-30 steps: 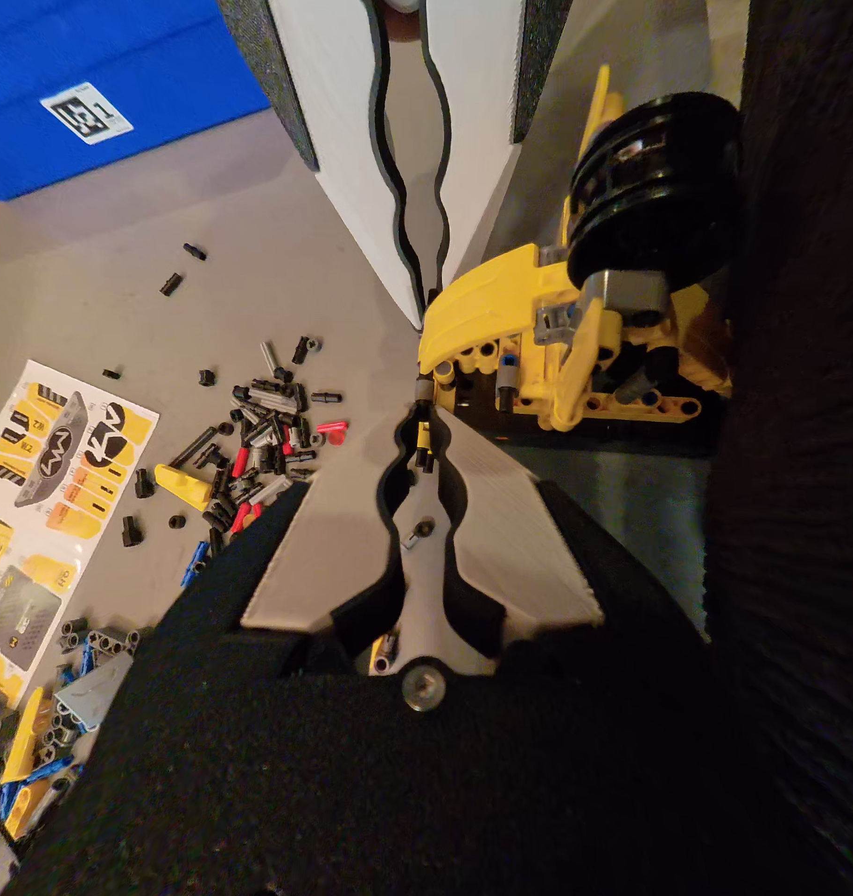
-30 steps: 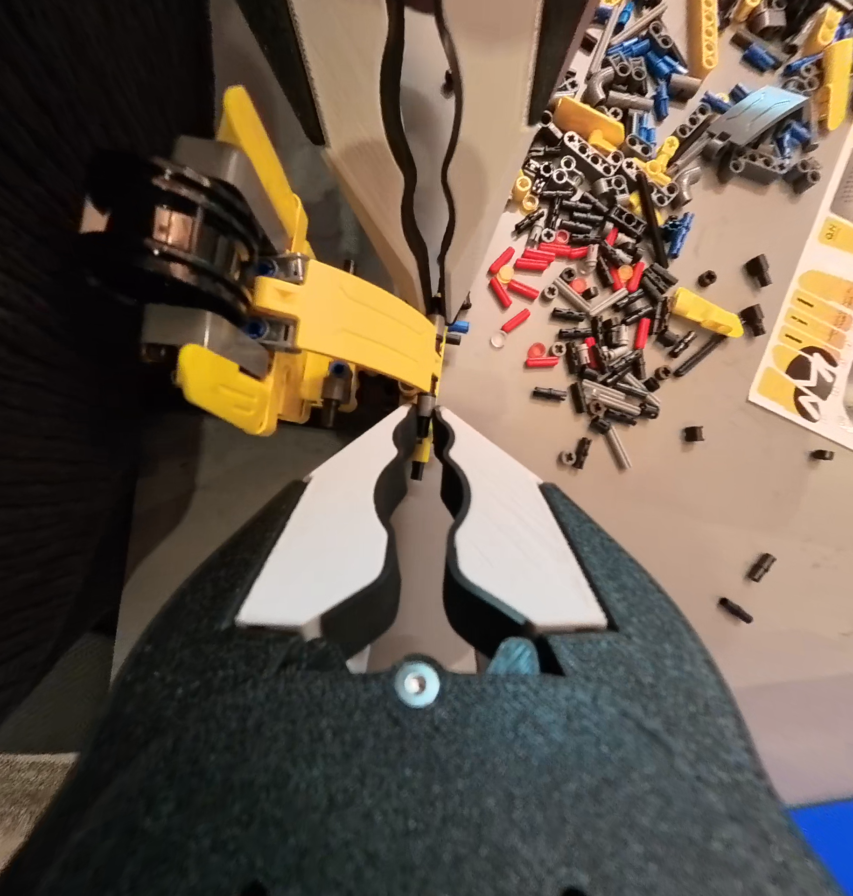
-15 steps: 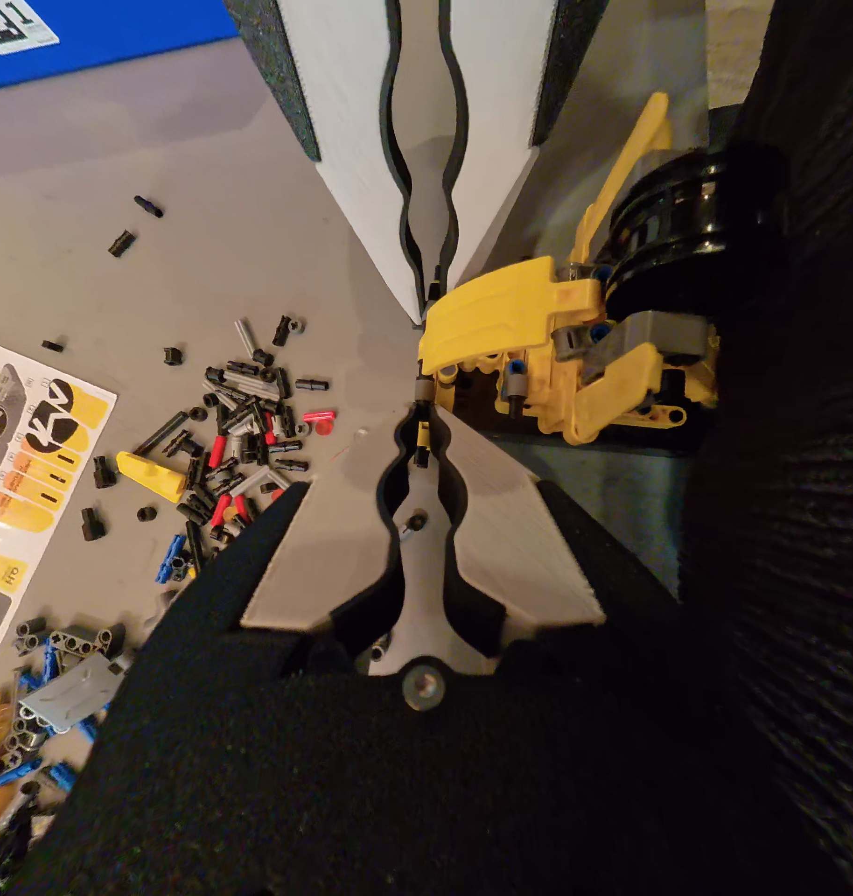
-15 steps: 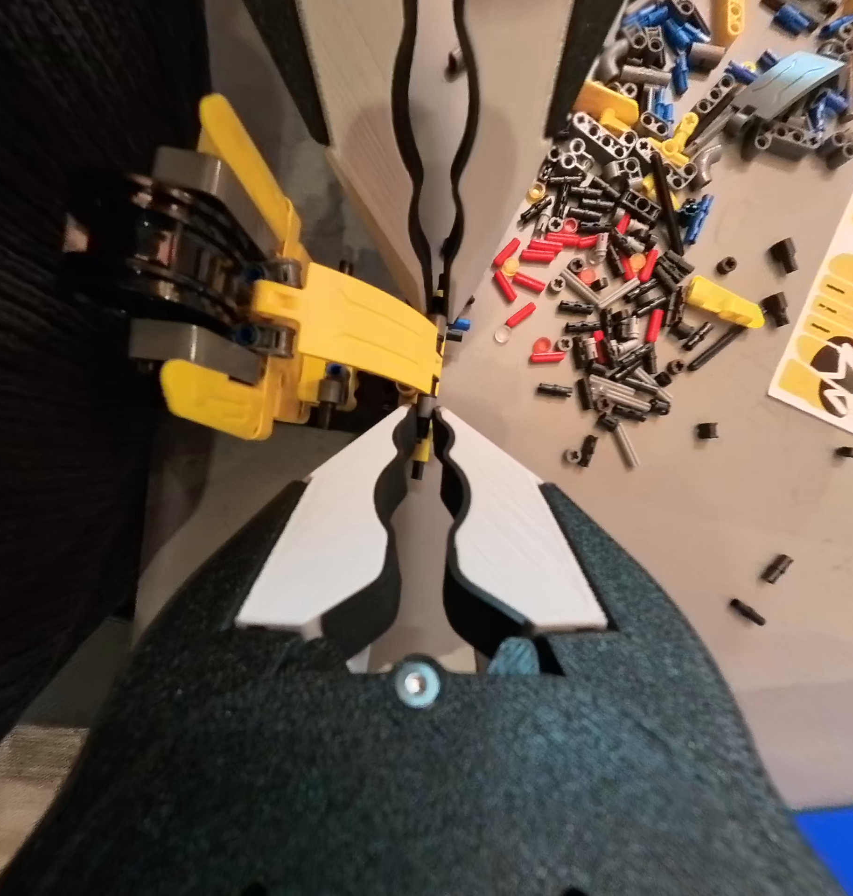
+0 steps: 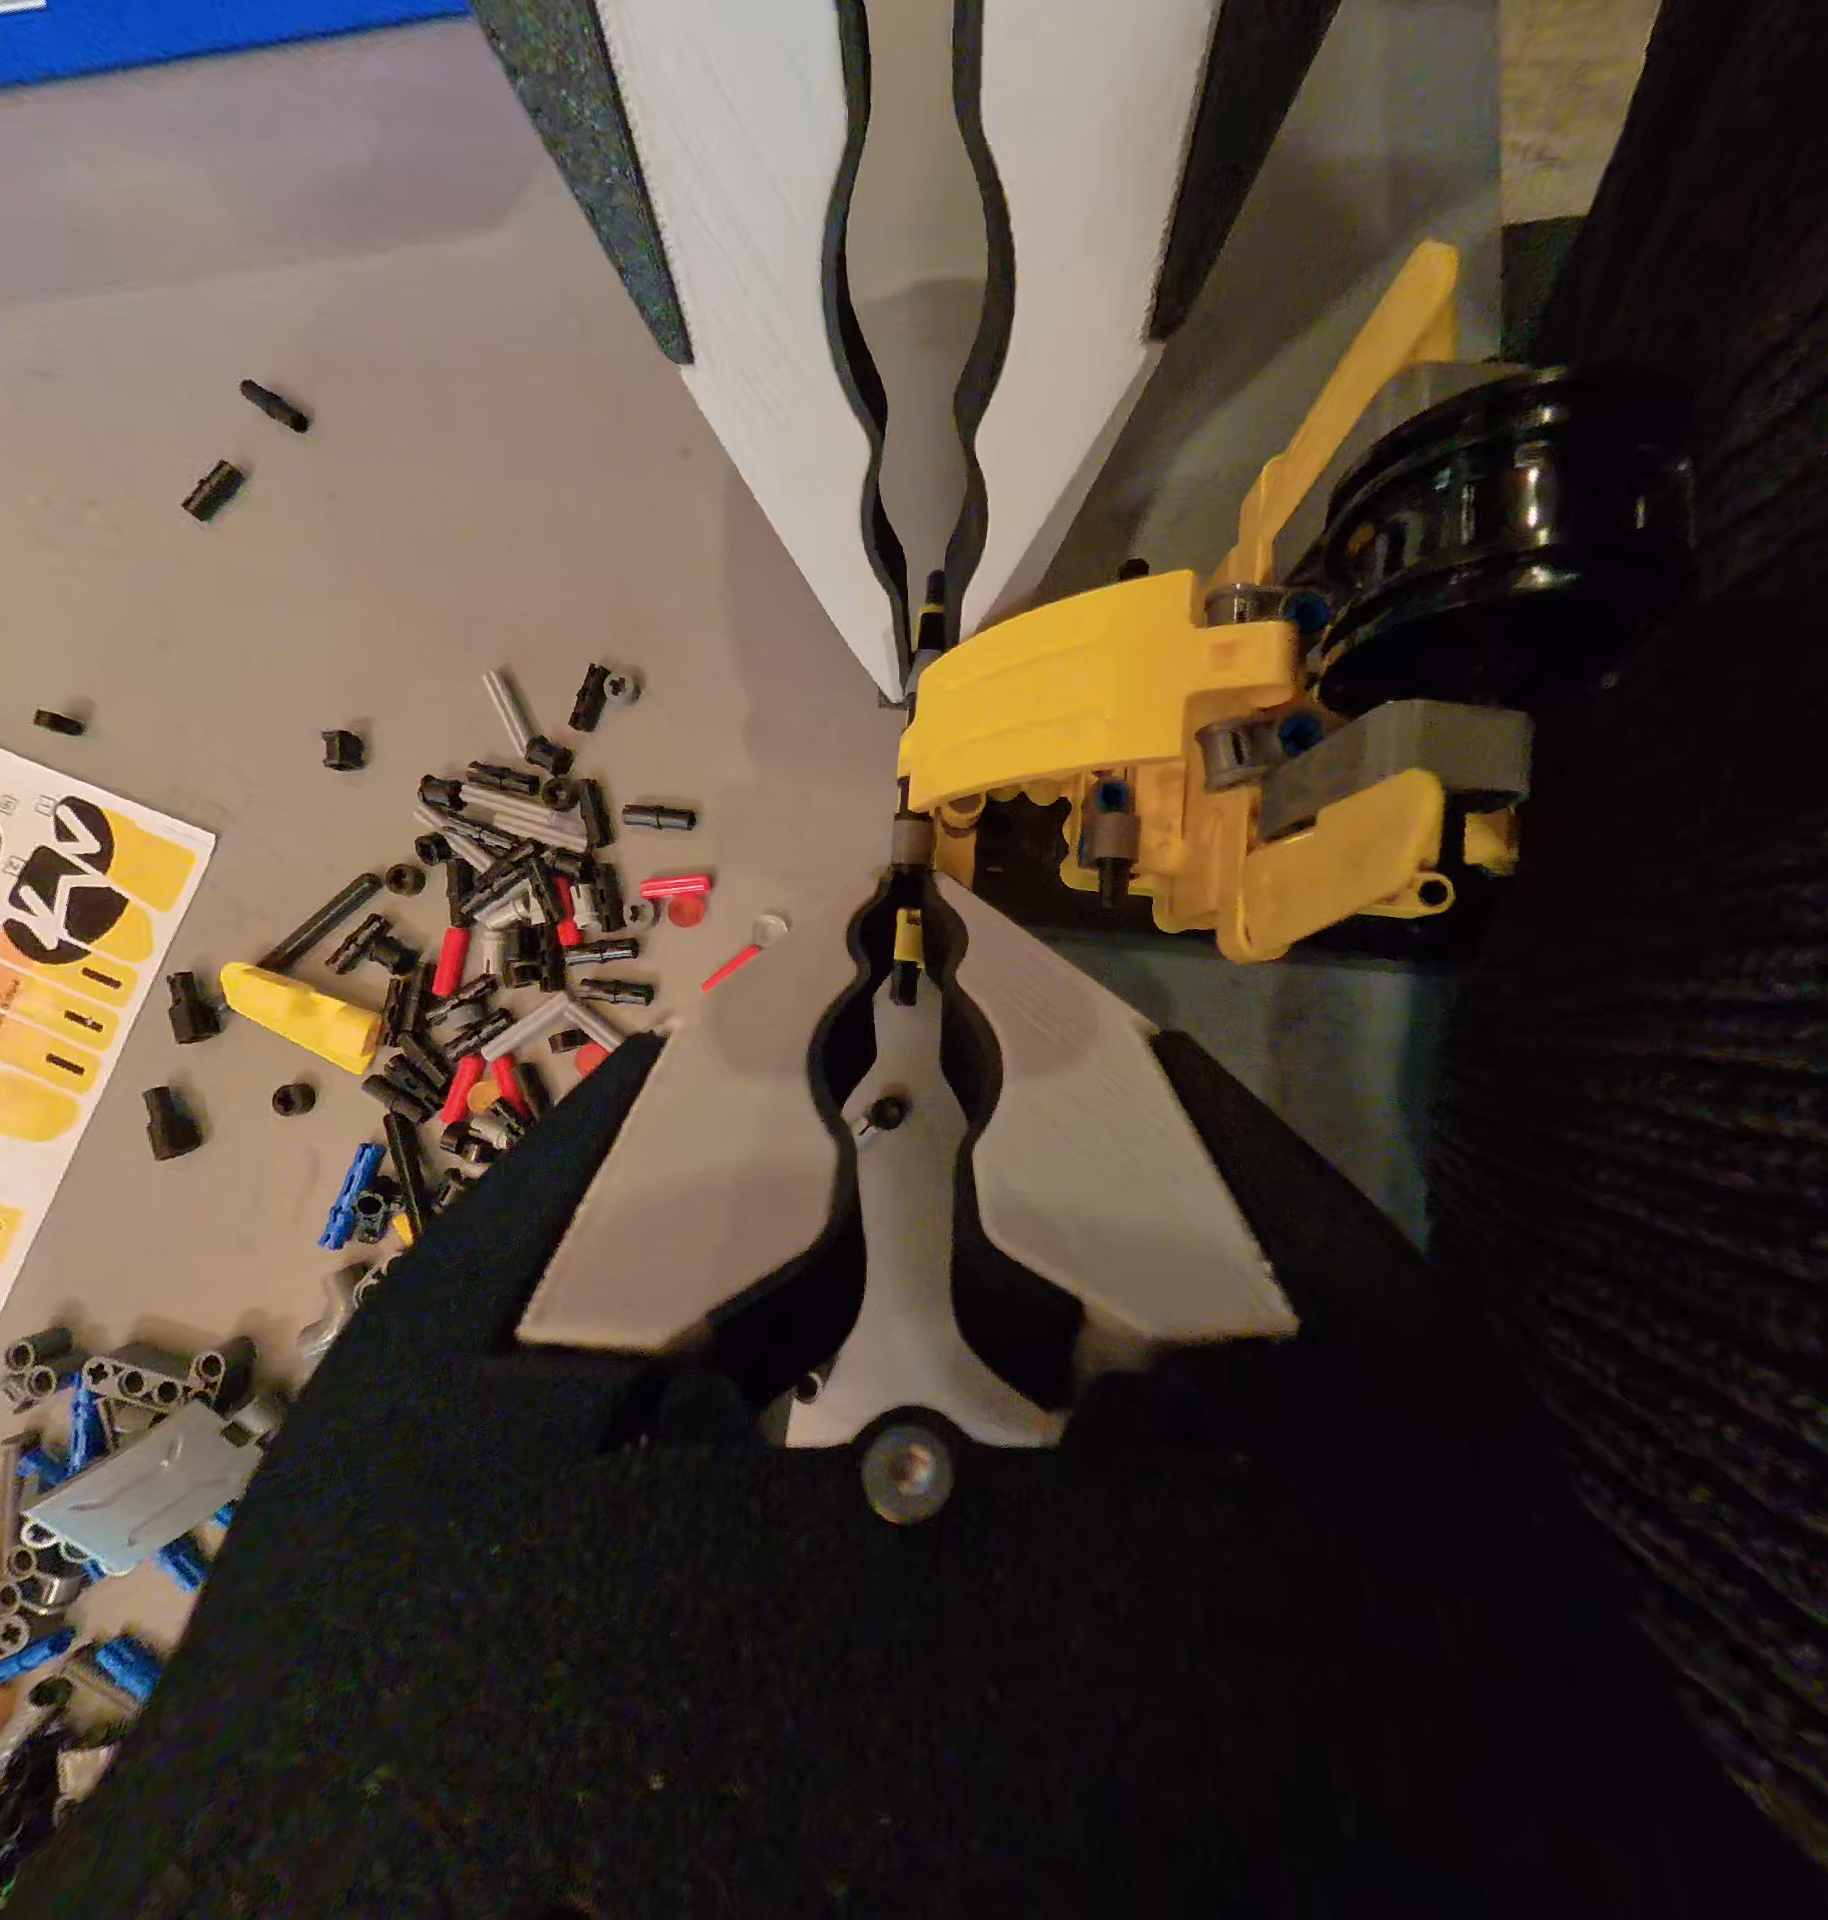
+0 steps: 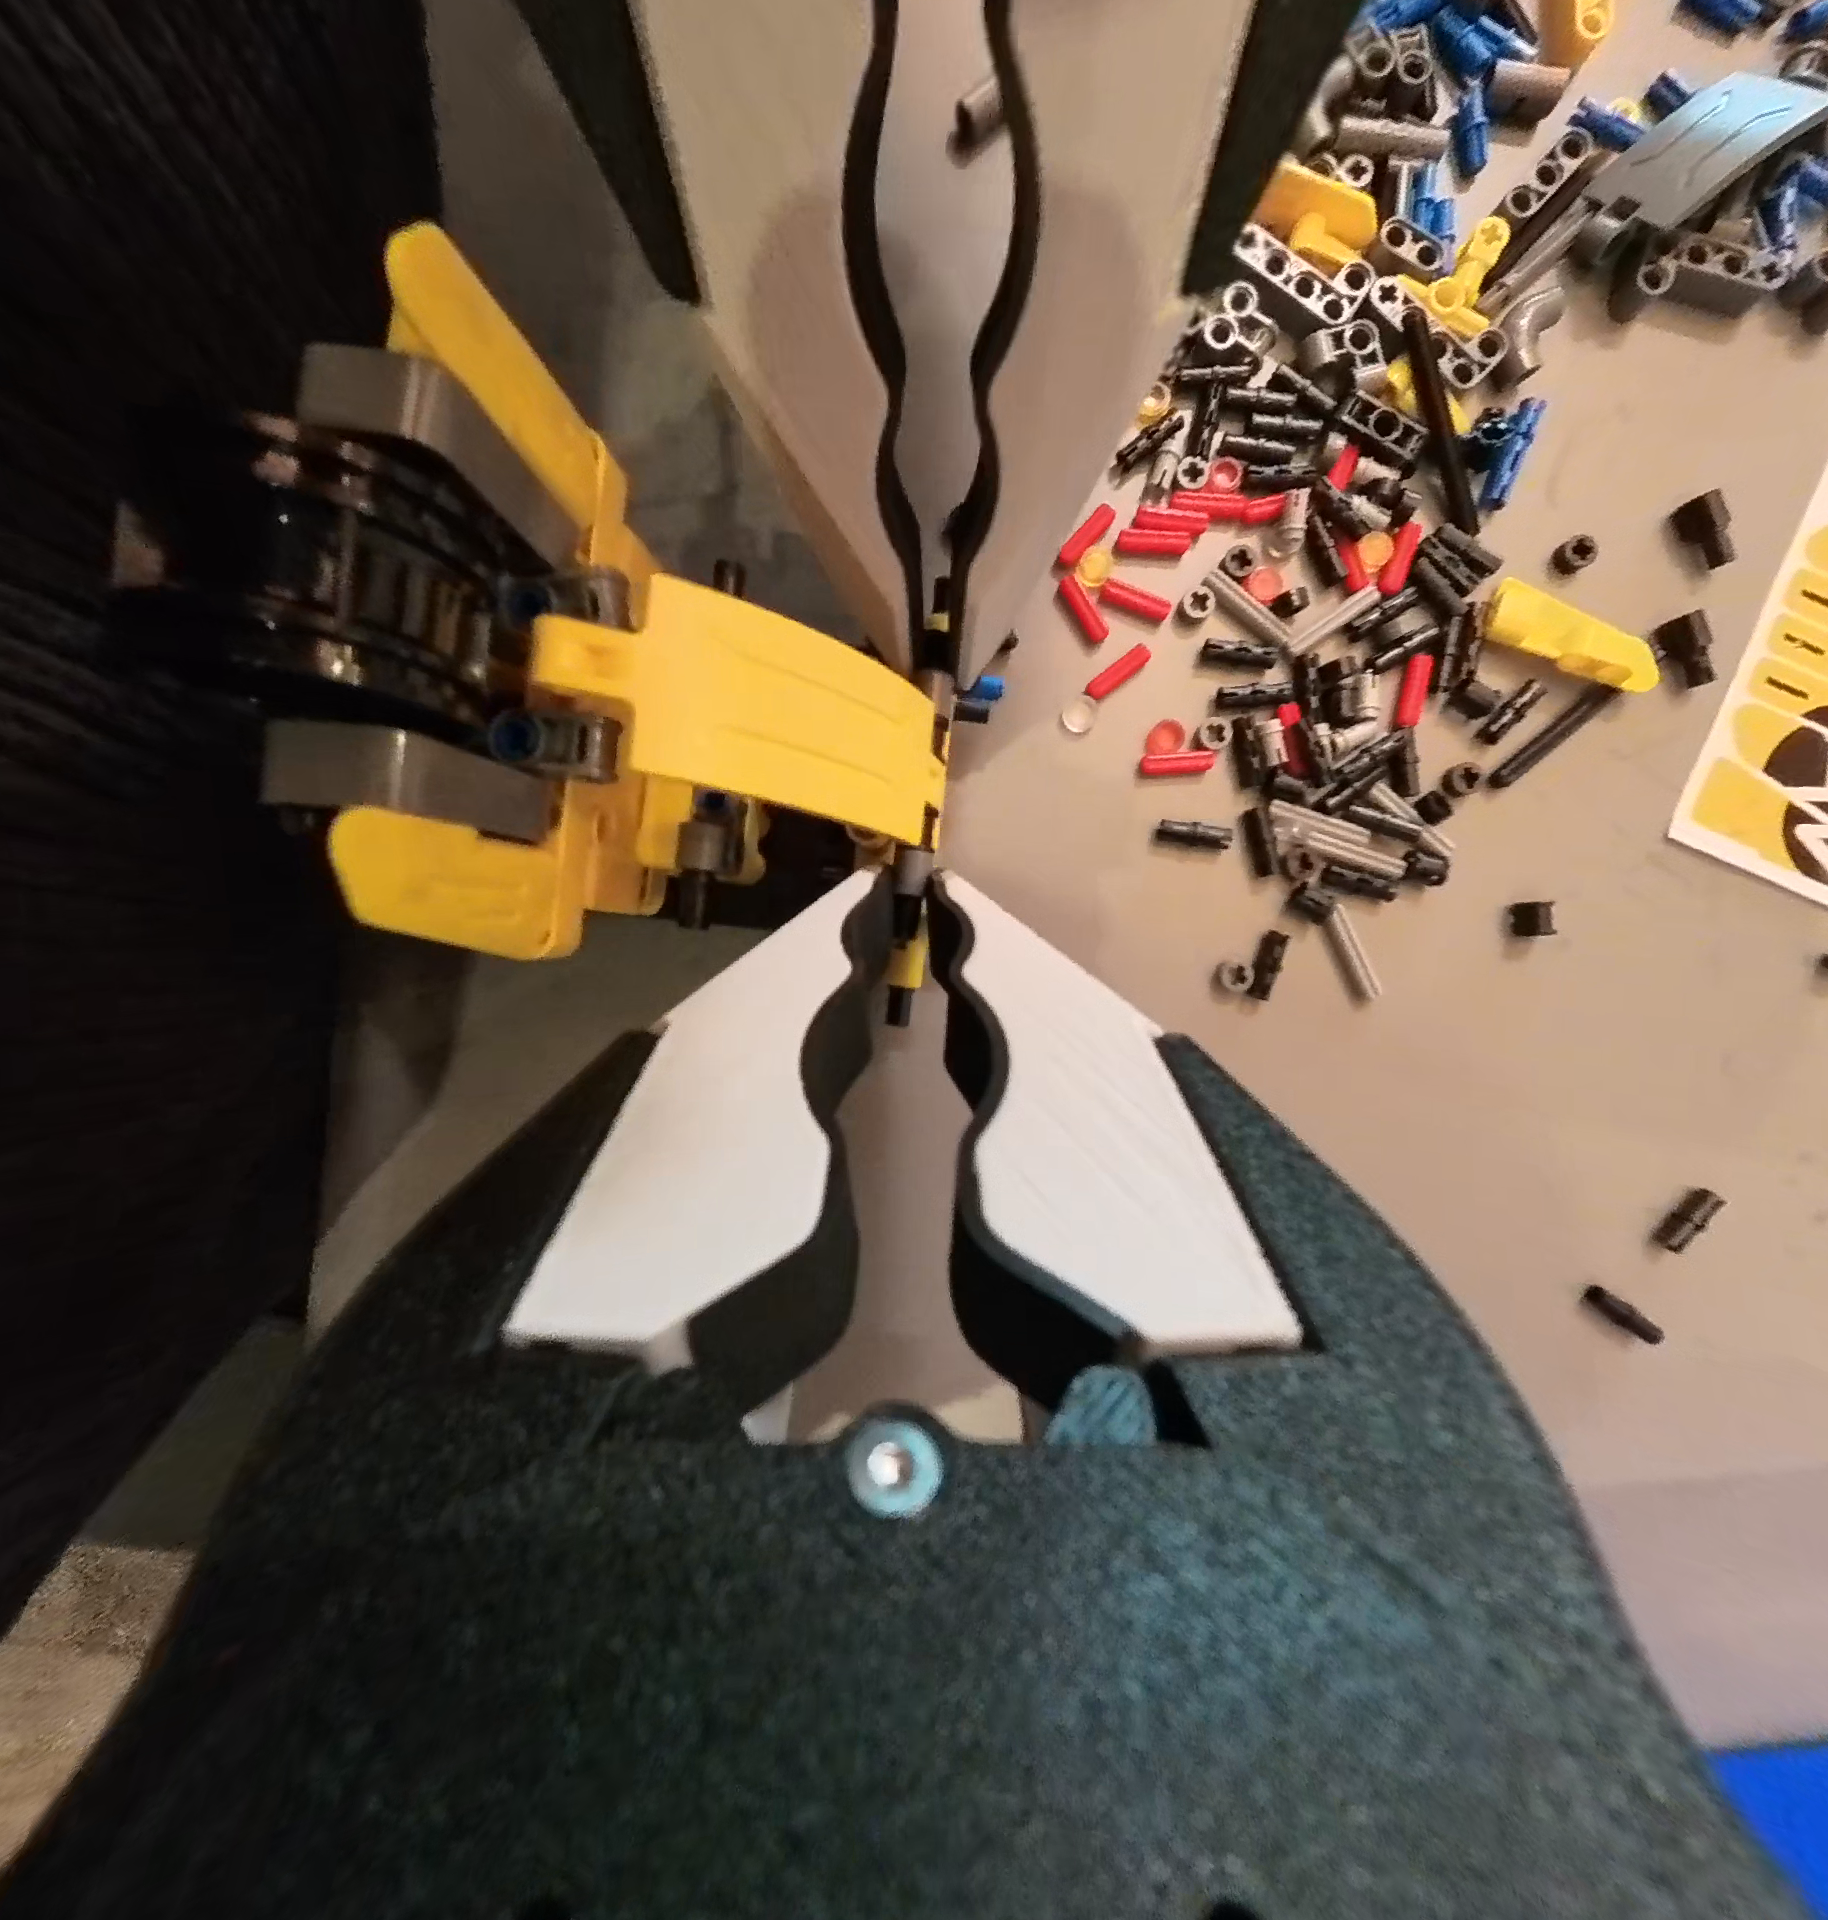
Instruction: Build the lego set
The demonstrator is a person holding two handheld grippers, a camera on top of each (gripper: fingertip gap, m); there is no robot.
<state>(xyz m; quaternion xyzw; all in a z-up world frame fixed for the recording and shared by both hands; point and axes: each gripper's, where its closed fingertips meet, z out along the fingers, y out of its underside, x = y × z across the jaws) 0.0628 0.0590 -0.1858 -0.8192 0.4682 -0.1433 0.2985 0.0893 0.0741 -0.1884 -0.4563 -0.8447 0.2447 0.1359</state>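
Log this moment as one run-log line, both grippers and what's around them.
left gripper: shut on toy model | right gripper: shut on same model's opposite end | loose bricks and sticker sheet on grey table

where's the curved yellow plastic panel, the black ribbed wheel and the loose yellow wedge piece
curved yellow plastic panel [image 5: 1076, 686], left wrist view, top face
black ribbed wheel [image 5: 1461, 520], left wrist view, glossy rim
loose yellow wedge piece [image 6: 1564, 634], right wrist view, middle

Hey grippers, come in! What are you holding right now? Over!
Left gripper shut on yellow toy model. Right gripper shut on its opposite end. Loose pins on table, off to the side.
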